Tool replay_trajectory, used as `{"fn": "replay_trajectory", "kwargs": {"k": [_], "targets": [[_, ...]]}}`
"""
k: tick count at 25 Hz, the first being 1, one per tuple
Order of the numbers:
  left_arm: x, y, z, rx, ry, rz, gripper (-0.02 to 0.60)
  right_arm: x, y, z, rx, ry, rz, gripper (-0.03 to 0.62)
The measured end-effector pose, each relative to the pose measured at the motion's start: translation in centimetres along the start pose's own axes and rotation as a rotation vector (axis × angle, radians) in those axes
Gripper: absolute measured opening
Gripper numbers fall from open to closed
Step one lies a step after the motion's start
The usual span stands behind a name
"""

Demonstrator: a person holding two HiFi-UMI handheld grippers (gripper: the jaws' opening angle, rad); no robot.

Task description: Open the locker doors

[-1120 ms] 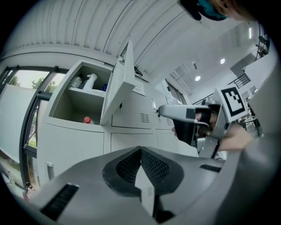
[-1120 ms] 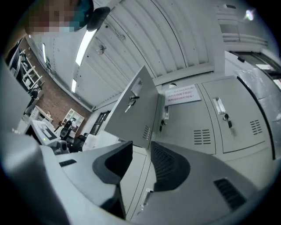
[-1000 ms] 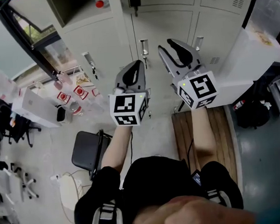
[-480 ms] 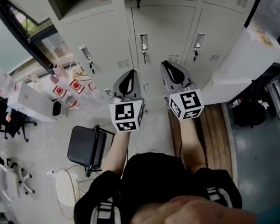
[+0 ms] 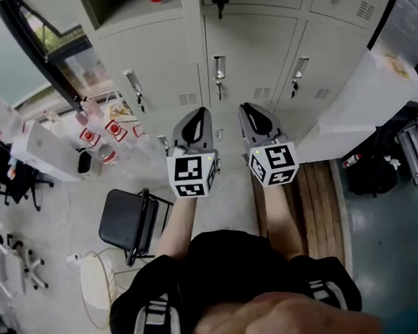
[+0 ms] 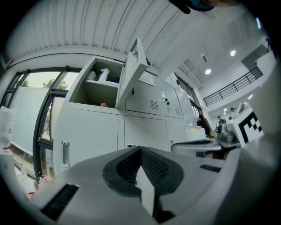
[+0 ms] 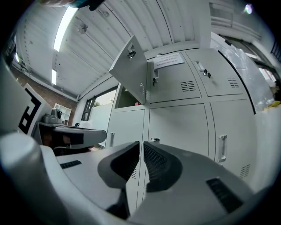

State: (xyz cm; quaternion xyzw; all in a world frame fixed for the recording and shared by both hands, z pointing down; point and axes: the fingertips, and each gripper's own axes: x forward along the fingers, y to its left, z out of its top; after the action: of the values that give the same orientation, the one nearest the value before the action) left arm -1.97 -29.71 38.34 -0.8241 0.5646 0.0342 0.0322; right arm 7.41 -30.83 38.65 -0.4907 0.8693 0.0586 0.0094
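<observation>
Left gripper (image 6: pixel 140 151) was shut, empty; right gripper (image 7: pixel 141 145) had just been closing, nearly shut, empty; both faced lockers (image 5: pixel 250 51).

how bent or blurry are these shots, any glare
Head view: sharp, evenly lit, lockers splay outward. Left gripper view: heavy fisheye, dark corners, left tongs soft up close. Right gripper view: same fisheye, ceiling strip light blown out.

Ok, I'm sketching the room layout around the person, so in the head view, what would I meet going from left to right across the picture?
White box → black chair → left gripper → right gripper → black bag.
</observation>
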Motion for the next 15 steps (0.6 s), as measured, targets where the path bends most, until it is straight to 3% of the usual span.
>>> {"fn": "replay_trajectory", "kwargs": {"k": [2, 7, 15], "targets": [[0.1, -0.2, 0.0, 0.000, 0.000, -0.028, 0.009, 0.2, 0.1, 0.1, 0.002, -0.003, 0.003, 0.044], [0.3, 0.2, 0.1, -0.071, -0.036, -0.011, 0.009, 0.4, 0.1, 0.2, -0.004, -0.006, 0.009, 0.044], [0.8, 0.4, 0.0, -0.071, -0.006, -0.006, 0.009, 1.2, -0.1, 1.4, -0.028, -0.029, 0.022, 0.044]]}}
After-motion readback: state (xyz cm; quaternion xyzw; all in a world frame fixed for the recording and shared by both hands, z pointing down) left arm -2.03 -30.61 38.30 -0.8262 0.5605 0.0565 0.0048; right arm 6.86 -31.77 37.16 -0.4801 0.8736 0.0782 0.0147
